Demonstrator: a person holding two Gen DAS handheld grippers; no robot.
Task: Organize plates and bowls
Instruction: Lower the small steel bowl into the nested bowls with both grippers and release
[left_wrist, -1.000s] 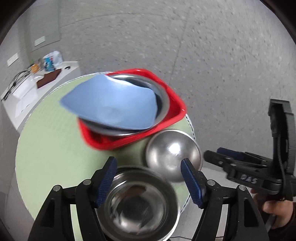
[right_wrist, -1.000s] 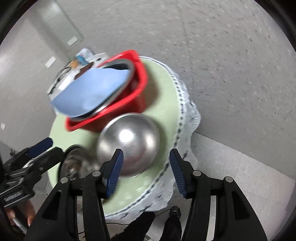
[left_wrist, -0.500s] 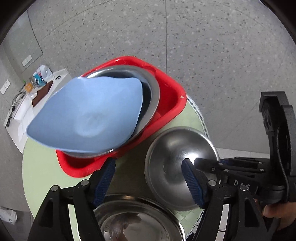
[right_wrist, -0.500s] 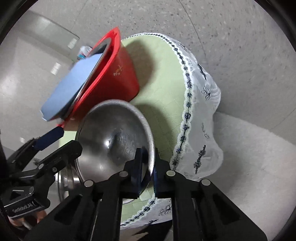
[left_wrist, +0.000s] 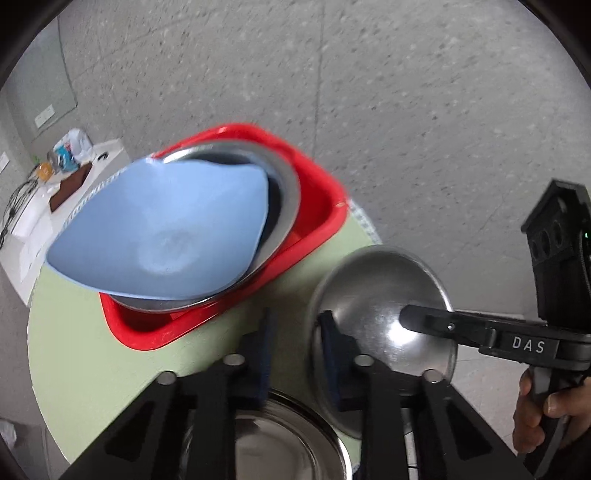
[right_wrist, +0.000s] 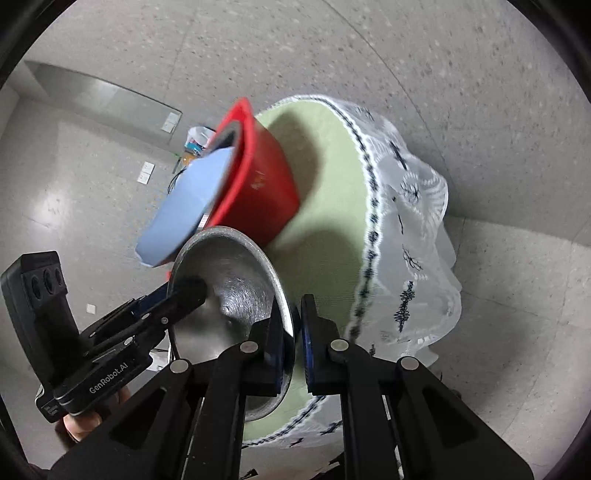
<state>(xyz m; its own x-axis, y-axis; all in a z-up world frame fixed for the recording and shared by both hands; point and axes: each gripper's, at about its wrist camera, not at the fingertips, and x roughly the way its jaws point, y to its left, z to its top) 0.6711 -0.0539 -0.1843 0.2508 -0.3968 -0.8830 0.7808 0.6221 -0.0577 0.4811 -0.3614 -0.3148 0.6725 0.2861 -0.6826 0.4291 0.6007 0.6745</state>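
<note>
A small steel bowl (left_wrist: 373, 295) is held tilted on its side above the green table; it also shows in the right wrist view (right_wrist: 229, 295). My right gripper (right_wrist: 291, 332) is shut on its rim. My left gripper (left_wrist: 293, 336) stands half closed around the bowl's opposite rim, one pad inside the bowl and one outside, with a gap left. A red basin (left_wrist: 317, 218) holds a large steel bowl (left_wrist: 288, 192) and a blue plate (left_wrist: 162, 229) leaning in it. Another steel bowl (left_wrist: 280, 443) sits under my left gripper.
The round table (left_wrist: 74, 350) has a green top and a white lace cloth (right_wrist: 406, 258) hanging over its edge. A white side table with clutter (left_wrist: 55, 177) stands far left. Grey floor lies all around.
My right gripper has closed on the small bowl's rim and tipped it up off the table. My left gripper has narrowed and moved onto the bowl's other rim.
</note>
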